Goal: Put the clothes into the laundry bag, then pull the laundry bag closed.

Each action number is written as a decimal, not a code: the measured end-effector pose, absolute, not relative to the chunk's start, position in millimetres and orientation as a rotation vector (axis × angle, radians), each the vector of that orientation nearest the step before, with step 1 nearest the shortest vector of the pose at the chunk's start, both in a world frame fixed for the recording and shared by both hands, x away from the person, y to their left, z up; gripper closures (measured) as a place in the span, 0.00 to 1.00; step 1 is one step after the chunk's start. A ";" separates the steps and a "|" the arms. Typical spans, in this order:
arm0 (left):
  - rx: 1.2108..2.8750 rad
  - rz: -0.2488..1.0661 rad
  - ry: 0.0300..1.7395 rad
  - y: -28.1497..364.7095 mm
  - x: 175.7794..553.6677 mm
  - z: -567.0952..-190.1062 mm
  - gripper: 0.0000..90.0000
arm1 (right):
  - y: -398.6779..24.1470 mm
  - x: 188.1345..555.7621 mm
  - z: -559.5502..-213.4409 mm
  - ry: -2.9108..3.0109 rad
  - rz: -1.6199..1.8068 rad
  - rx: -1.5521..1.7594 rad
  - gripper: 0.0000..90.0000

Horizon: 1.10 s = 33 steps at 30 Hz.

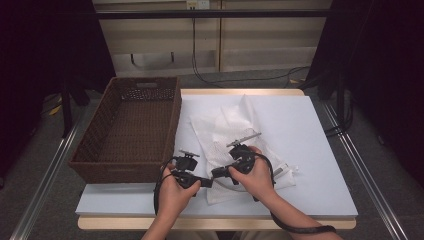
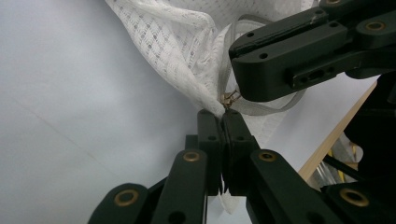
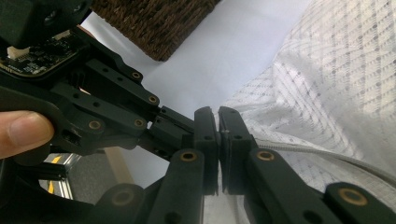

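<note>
Left gripper [image 2: 223, 122] clamped on mesh bag [image 2: 177, 51] corner, beside zipper pull [image 2: 229, 99]. Right gripper [image 3: 218, 122] clamped on same bag's zipper end, tips nearly touching left gripper. Bag flat on tabletop [image 1: 310, 150], beyond both grippers. Wicker basket [image 1: 131, 127] left of left gripper.

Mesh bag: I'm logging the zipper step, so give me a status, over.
Left gripper shut on mesh bag corner beside zipper pull. Right gripper shut at zipper. Wicker basket stands left, clear of both.

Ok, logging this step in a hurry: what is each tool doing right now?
Left tool: closed on the white mesh bag, by its zipper.
Right tool: closed at the bag's zipper edge; what it pinches cannot be told.
</note>
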State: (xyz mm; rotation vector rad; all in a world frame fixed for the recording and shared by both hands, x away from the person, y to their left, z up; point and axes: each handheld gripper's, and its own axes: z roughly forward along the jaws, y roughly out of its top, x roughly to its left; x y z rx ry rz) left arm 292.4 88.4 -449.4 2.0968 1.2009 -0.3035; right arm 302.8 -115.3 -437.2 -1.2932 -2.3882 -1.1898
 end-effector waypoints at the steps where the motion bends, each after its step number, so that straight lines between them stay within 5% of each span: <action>1: 2.094 -0.305 1.204 88.6 292.3 -449.0 0.98 | -115.4 303.3 -436.8 -2.385 -1.186 -1.291 0.97; 33: 2.082 -0.332 1.252 90.1 282.8 -442.8 0.98 | -129.9 291.2 -433.8 -2.394 -1.181 -1.267 0.98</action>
